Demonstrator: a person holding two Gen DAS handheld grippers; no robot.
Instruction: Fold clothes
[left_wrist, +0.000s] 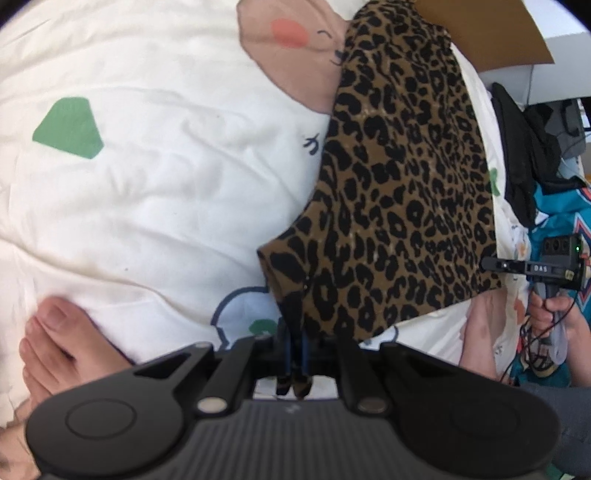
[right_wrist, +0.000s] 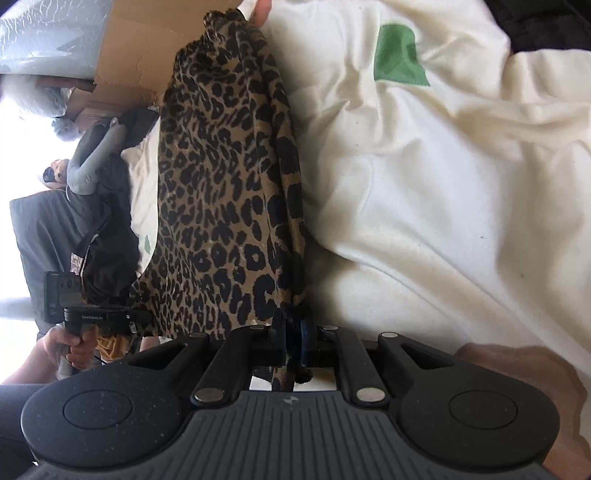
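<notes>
A leopard-print garment lies stretched across a white quilt printed with green and pink shapes. My left gripper is shut on its near left corner, and the cloth bunches between the blue pads. In the right wrist view the same garment runs away from me in a long band. My right gripper is shut on its near edge, with fabric passing between the fingers. The right gripper also shows in the left wrist view at the cloth's right corner. The left gripper shows in the right wrist view.
A bare foot rests on the quilt at the lower left. Brown cardboard lies beyond the garment. Dark clothes and a teal garment are piled at the right. A hand holds the other gripper's handle.
</notes>
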